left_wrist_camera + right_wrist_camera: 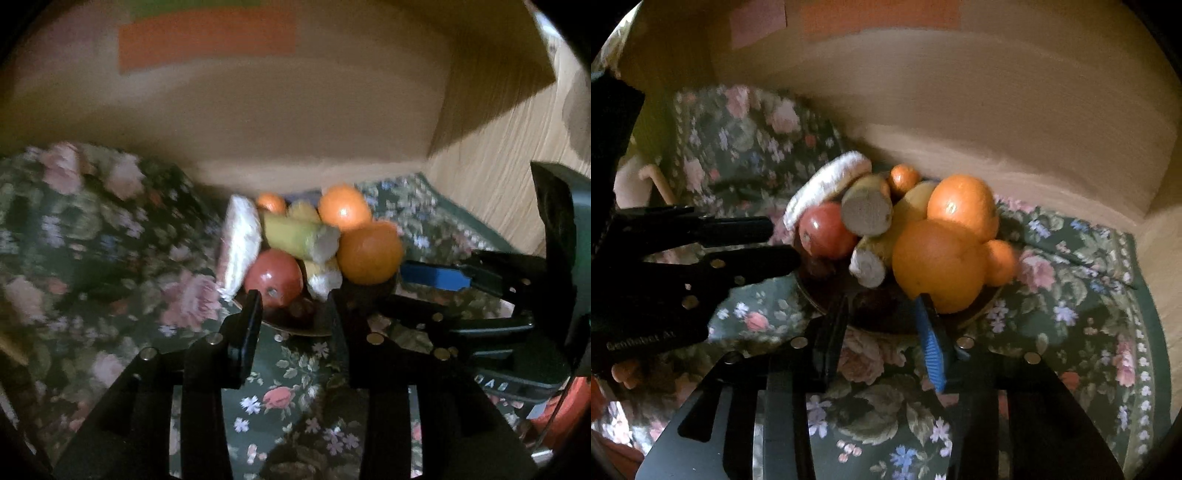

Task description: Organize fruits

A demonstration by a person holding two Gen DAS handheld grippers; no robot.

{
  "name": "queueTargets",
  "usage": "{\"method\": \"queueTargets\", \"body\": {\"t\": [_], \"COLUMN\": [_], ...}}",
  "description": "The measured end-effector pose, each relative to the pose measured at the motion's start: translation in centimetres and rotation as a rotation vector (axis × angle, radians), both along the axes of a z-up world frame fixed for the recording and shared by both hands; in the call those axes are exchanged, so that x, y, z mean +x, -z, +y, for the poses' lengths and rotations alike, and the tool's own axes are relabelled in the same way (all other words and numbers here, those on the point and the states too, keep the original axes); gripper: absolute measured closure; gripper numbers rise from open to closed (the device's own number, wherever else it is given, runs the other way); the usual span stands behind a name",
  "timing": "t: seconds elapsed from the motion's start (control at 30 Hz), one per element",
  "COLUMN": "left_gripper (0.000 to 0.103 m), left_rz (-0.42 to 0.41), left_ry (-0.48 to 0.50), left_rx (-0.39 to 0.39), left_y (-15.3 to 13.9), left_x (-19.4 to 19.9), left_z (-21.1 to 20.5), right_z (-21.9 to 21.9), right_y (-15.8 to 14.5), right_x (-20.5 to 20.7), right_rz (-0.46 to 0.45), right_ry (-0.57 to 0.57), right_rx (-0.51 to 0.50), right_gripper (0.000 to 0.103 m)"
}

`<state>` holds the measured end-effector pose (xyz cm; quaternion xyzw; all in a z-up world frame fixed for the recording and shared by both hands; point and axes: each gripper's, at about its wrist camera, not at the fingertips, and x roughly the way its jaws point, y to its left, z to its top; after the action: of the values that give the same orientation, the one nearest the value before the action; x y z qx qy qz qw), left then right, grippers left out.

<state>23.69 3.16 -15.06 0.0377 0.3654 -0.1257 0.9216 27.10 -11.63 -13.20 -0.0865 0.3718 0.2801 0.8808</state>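
Observation:
A dark bowl (964,319) on the floral cloth holds a pile of fruit: two large oranges (938,264) (962,206), small tangerines (999,262), a red apple (827,230), cut banana pieces (866,210) and a white slice (823,186). In the left wrist view the same pile shows with the apple (273,277) and front orange (369,253). My left gripper (295,306) is open at the bowl's near rim (303,332); it also shows in the right wrist view (783,240). My right gripper (882,325) is open at the bowl's front edge, its blue pad (931,350) below the front orange.
A green floral cloth (886,424) covers the surface. A tan cardboard box wall (997,110) stands right behind the bowl. A wood-grain surface (498,177) lies at the right. My right gripper shows at the right of the left wrist view (436,277).

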Motion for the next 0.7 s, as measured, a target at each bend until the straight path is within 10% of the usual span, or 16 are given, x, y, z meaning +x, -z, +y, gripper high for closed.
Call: {"method": "queueTargets", "body": {"t": [0.5,0.7], "left_gripper": [0.066,0.038], "left_rz": [-0.389,-0.410], "left_ry": [-0.125,-0.202], "left_rx": [-0.020,-0.031], "left_y": [-10.3,-13.3], "left_x": [-13.5,-18.1], "left_z": [0.8,-0.7], "right_z": [-4.5,-5.5], "right_y": [-11.1,-13.3], "right_x": [-11.1,-16.1], "right_rz": [-0.343,-0.459], "right_ry": [0.113,0.142], "right_rx": [0.214,0.248], "right_gripper": [0.067,0.058]}}
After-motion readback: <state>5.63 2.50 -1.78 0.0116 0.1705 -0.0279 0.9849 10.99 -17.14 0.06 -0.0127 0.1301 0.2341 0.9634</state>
